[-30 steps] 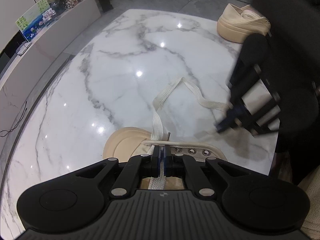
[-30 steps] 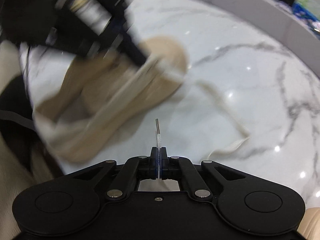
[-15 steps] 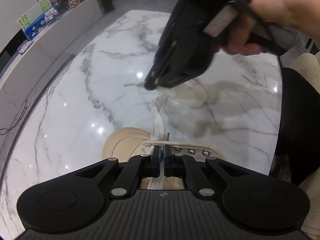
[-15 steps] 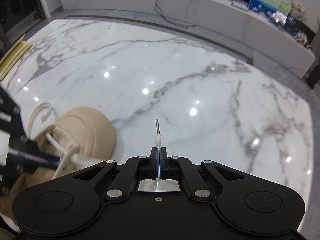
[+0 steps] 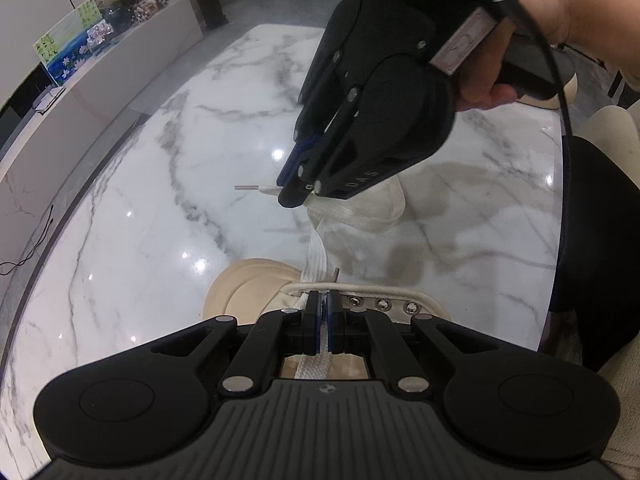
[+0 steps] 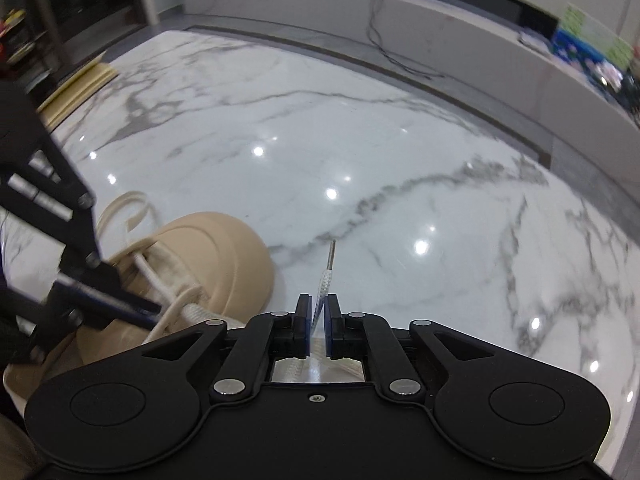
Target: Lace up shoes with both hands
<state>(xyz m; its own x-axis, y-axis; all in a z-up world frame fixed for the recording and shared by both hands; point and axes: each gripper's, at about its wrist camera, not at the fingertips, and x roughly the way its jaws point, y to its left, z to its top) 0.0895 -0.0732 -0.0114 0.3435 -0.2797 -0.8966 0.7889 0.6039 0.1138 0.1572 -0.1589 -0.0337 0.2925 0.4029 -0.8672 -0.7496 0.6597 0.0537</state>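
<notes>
One glossy white marble table (image 6: 400,152) carries a beige canvas shoe (image 6: 208,256). The left gripper (image 5: 323,307) pinches its white flat lace (image 5: 316,248); the right gripper (image 6: 318,312), jaws just opening, has the lace tip loose between them.

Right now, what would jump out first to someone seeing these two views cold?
The right claw, hanging over the middle of the marble table, with a white lace and its metal tip between jaws that have just been opening. Below it, the left claw is shut on the lace's other end above the beige shoe and its row of eyelets.
</notes>
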